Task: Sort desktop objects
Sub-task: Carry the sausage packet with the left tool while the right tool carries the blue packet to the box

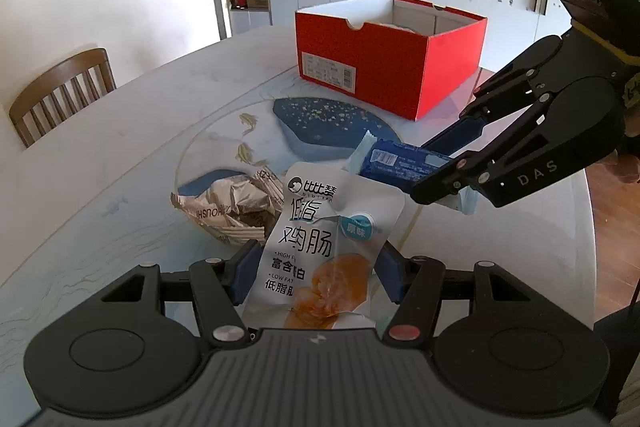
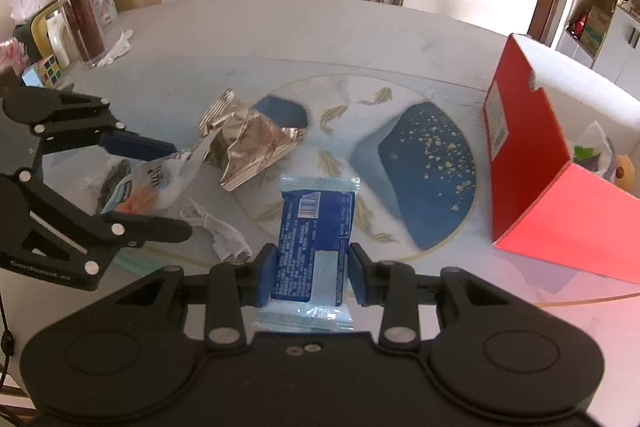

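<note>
Dining room, round white table with blue fish-print inlay. Red shoebox open at the far side, some items inside. Crumpled silver wrapper lies mid-table. Left gripper clamped on white chicken-sausage pouch, held off the table. Right gripper clamped on blue snack packet, also lifted, near the pouch. White cable lies below.

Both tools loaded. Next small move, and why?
Probably carry the right tool toward the red box first: it grips the blue packet, the box stands open nearby on its right, and the left tool with its white pouch sits farther away.
</note>
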Motion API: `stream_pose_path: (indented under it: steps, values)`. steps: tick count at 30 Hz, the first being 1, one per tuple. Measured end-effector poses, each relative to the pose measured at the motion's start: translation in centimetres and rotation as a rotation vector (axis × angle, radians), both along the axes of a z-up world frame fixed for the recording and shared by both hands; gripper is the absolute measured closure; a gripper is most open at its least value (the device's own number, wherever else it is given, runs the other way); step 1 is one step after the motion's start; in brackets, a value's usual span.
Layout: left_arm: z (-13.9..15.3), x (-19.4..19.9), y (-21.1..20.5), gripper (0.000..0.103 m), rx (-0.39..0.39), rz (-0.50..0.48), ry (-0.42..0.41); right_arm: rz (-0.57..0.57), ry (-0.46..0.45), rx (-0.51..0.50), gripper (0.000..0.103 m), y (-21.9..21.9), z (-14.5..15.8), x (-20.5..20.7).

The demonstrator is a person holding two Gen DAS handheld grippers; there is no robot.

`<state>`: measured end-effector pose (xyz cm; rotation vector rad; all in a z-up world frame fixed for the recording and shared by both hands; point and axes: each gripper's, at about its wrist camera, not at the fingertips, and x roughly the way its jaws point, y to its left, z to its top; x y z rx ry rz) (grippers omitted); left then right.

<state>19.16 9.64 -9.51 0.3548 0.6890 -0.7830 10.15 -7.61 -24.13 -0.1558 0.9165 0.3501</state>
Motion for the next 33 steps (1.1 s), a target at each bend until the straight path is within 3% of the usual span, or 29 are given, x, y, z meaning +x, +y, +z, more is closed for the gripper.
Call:
stream_pose_path:
  steps: [11, 20, 33]
  values:
    - [1.3, -0.4, 0.0, 0.043, -0.037, 0.081, 0.029, -0.026, -0.033, 0.023, 0.066, -1.4, 2.0, -0.5]
    - [4.3, -0.4, 0.6, 0.043, -0.101, 0.176, 0.034, -0.067, -0.081, 0.07, 0.066, -2.8, 4.7, -0.3]
    - [8.4, -0.8, -1.9, 0.043, -0.117, 0.188, -0.037, -0.116, -0.143, 0.1, 0.066, -5.6, 7.9, -0.4]
